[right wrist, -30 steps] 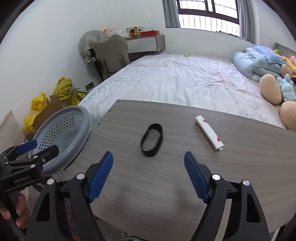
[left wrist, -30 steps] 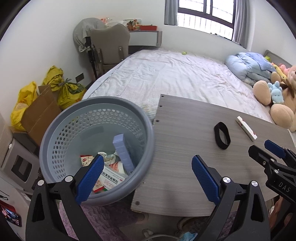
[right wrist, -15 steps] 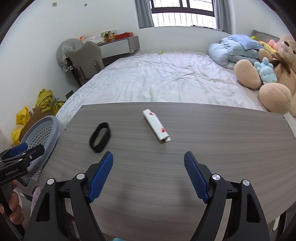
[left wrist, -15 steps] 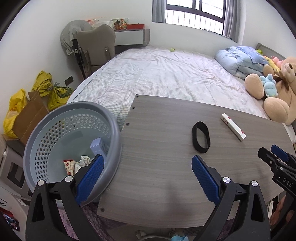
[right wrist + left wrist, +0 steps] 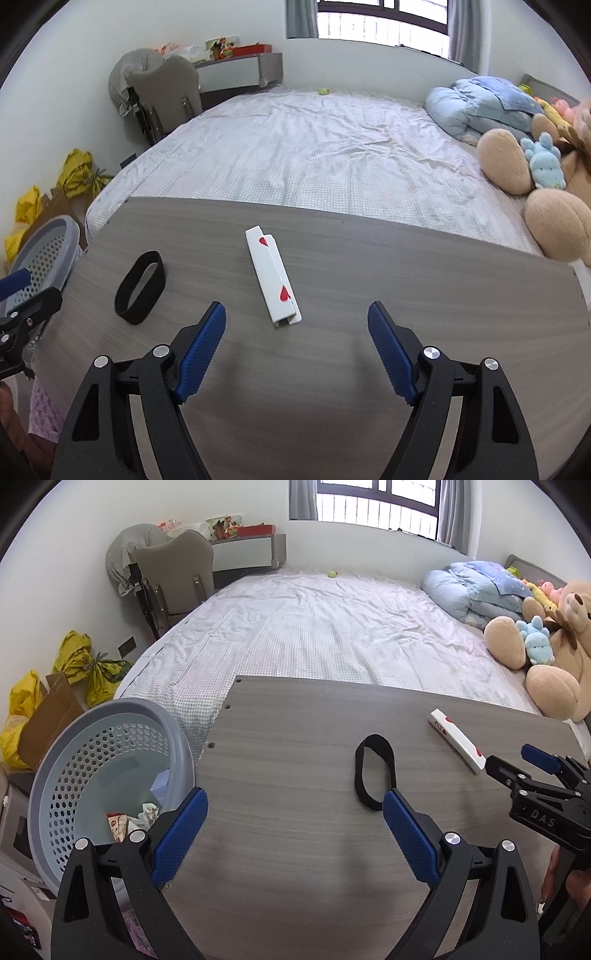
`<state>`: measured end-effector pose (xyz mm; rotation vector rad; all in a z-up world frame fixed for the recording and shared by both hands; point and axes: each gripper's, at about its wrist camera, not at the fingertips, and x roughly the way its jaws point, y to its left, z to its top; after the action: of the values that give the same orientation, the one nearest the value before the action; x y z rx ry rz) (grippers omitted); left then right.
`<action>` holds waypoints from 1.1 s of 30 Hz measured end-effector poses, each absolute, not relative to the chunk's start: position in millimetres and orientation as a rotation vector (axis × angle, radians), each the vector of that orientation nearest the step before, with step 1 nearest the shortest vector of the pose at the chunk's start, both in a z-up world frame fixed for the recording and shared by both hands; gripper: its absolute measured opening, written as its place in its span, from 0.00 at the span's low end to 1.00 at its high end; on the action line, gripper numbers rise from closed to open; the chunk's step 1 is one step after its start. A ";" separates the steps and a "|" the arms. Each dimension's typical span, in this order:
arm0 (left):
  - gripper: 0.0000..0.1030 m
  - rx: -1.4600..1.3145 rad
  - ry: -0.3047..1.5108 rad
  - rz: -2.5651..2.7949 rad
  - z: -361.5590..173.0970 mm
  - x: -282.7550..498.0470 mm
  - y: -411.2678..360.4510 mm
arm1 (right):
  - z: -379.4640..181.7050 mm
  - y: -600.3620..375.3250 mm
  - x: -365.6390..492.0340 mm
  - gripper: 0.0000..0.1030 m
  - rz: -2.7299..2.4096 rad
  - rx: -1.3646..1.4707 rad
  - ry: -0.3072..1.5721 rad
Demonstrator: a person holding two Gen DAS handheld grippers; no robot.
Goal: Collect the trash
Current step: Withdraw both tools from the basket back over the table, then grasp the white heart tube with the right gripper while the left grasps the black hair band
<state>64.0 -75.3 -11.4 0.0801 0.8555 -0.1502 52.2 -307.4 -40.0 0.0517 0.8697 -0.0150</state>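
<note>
The right gripper (image 5: 296, 349) hangs over the grey wood-grain desk (image 5: 406, 273) with its blue-padded jaws spread wide and nothing between them. Just ahead of it, nearly centred on the gap and apart from both pads, lies a long white box with red hearts (image 5: 272, 276), its near end open and turned toward the gripper. Ahead and to the left of that gripper a black elastic band (image 5: 139, 287) lies flat on the desk, well clear of the box. The left gripper (image 5: 293, 829) also stands wide and empty above the desk; in its own view the band (image 5: 373, 771) sits just ahead of its right finger (image 5: 408, 836), not visibly touching it, and the white box (image 5: 457, 740) lies farther ahead to the right. To the left of the left gripper, off the desk's edge, stands a grey perforated basket (image 5: 59, 771) with wrappers and a small blue box inside.
</note>
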 end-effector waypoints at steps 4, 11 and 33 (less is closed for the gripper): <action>0.91 0.088 0.881 -0.143 -19.1 69.5 -80.1 | -47.8 -302.8 72.8 0.74 0.003 0.007 0.891; 0.91 0.087 0.888 -0.130 -21.8 75.0 -84.5 | -59.3 -299.9 99.7 0.73 0.013 -0.034 0.922; 0.91 0.084 0.926 -0.157 -36.5 81.2 -95.8 | -66.5 -296.8 110.1 0.16 0.090 0.017 0.935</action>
<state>81.2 -95.8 -36.5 0.0836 0.9258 -0.1570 110.1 -296.8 -66.5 0.0175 0.9350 0.0901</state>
